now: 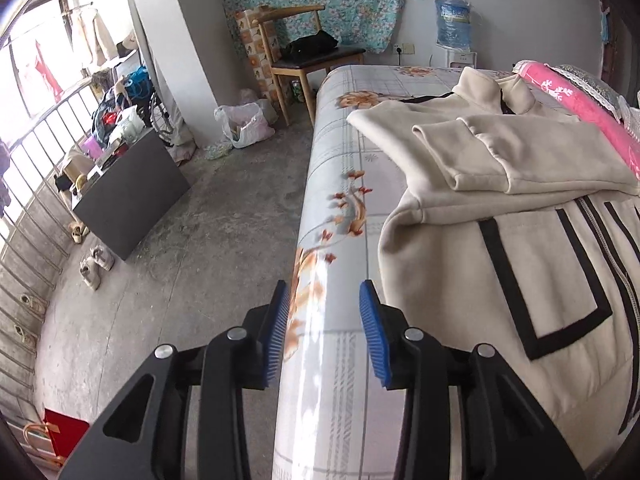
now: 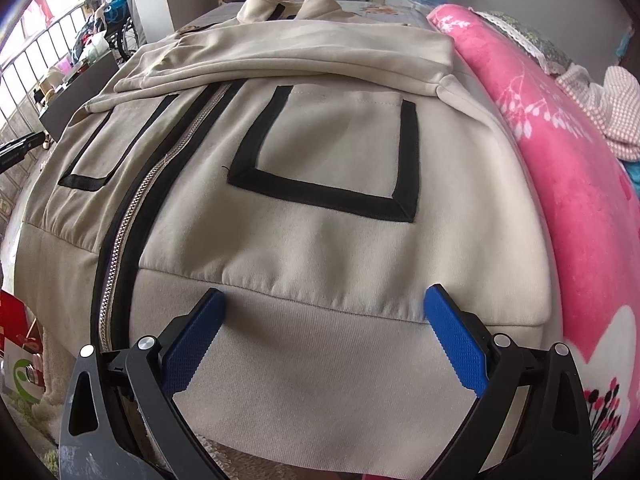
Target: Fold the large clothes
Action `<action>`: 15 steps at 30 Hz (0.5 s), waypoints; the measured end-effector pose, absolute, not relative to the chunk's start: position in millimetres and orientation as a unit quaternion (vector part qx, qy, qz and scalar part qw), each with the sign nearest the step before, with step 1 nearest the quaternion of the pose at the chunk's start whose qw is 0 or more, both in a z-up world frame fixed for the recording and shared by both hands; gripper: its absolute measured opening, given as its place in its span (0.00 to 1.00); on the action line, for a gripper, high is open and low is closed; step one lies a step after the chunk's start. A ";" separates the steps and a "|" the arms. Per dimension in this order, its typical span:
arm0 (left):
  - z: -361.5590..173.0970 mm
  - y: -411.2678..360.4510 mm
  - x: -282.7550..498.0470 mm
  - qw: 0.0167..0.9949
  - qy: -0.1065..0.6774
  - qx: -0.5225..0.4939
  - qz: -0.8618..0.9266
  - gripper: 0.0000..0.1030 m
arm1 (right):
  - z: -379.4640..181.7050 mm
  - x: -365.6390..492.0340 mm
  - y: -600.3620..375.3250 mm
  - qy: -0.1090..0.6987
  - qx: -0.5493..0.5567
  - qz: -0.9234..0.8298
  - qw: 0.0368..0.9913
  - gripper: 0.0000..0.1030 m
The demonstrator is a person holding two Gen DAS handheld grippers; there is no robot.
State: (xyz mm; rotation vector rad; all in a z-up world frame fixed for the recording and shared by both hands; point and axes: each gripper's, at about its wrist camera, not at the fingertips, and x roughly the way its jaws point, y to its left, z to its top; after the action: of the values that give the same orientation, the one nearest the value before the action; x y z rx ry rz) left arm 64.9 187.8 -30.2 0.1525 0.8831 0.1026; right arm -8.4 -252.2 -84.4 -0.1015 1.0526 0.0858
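A cream zip jacket [image 2: 320, 240] with black-trimmed pockets lies front-up on the bed, both sleeves [image 2: 304, 60] folded across the chest. It also shows in the left wrist view [image 1: 500, 208], at the right. My right gripper [image 2: 324, 312] is open, its blue pads either side of the jacket's bottom hem band, just above the cloth. My left gripper [image 1: 324, 308] is open and empty over the bed's left edge [image 1: 320, 280], to the left of the jacket.
A pink blanket [image 2: 560, 168] lies along the jacket's right side. Left of the bed are concrete floor [image 1: 200, 260], a dark cabinet [image 1: 132, 200], a wooden chair [image 1: 308, 60], a plastic bag [image 1: 244, 124] and shoes [image 1: 96, 268]. A red box [image 1: 60, 436] sits near the front left.
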 end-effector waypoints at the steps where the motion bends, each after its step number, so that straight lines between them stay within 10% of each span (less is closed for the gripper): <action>1: -29.2 191.3 55.6 0.899 0.430 0.059 0.048 0.35 | -84.4 -8.5 -252.0 0.502 -0.049 0.042 0.863 0.92; 15: -48.4 161.8 -56.1 0.868 0.489 -0.076 -0.029 0.36 | -54.5 -26.4 -271.0 0.471 -0.056 0.024 0.880 0.92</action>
State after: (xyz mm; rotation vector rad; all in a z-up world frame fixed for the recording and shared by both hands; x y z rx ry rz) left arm -56.1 161.8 -48.4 -0.1587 1.0239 -0.0610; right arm -26.4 -271.0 -54.5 -0.1177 0.9808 0.0507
